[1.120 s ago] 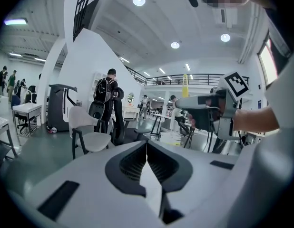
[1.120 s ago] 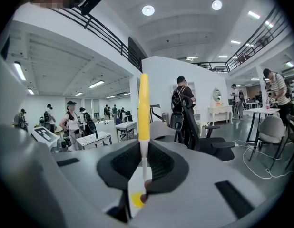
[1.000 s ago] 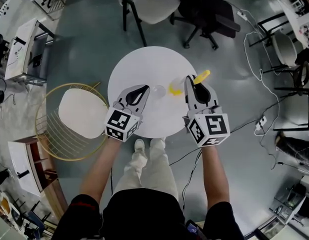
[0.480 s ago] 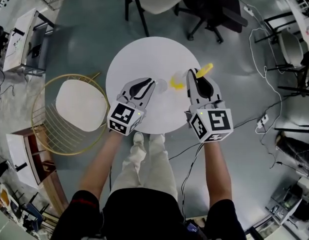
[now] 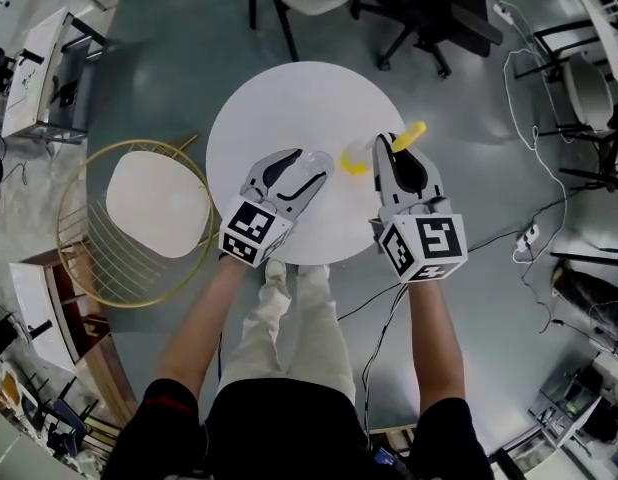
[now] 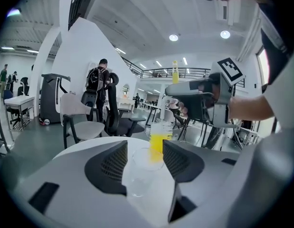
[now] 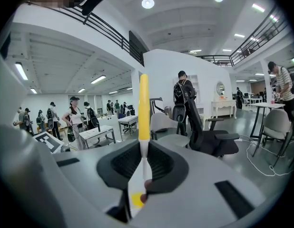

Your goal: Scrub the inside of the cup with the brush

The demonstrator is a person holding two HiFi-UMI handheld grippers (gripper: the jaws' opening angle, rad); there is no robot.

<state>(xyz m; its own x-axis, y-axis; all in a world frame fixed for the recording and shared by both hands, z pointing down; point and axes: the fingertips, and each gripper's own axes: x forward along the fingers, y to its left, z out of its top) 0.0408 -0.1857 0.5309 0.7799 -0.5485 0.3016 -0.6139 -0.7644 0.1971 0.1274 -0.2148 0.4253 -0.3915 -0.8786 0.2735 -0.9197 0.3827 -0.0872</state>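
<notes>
My left claw (image 6: pixel 145 147) has just been opening. Its two dark ribbed pads (image 6: pixel 113 163) now stand partly apart with the clear glass cup (image 6: pixel 140 175) between them. The cup sits on the round white table (image 5: pixel 279 103), rim open to the air. I see a sliver of gap on the left pad's side. On the right the rim comes very near the pad, and I cannot say whether they touch. Nothing presses on the glass, so I read the cup as let go, though it is bracketed by the jaws.

My right claw (image 7: pixel 143 175) is closed on the long brush with a yellow handle and thin white shaft (image 7: pixel 144 108). The pads pinch the white shaft, the yellow handle rises straight above them, and the yellow scrubbing head shows below the jaws. From the left gripper view that yellow head hangs just beyond the cup's far rim, outside the glass, with the handle pointing up. In the head view the head lies just to the right of the cup, over the table's right half, and the two claws are side by side, near each other but apart.

A gold wire chair with a white seat (image 5: pixel 154 203) stands beside the table on my left.
</notes>
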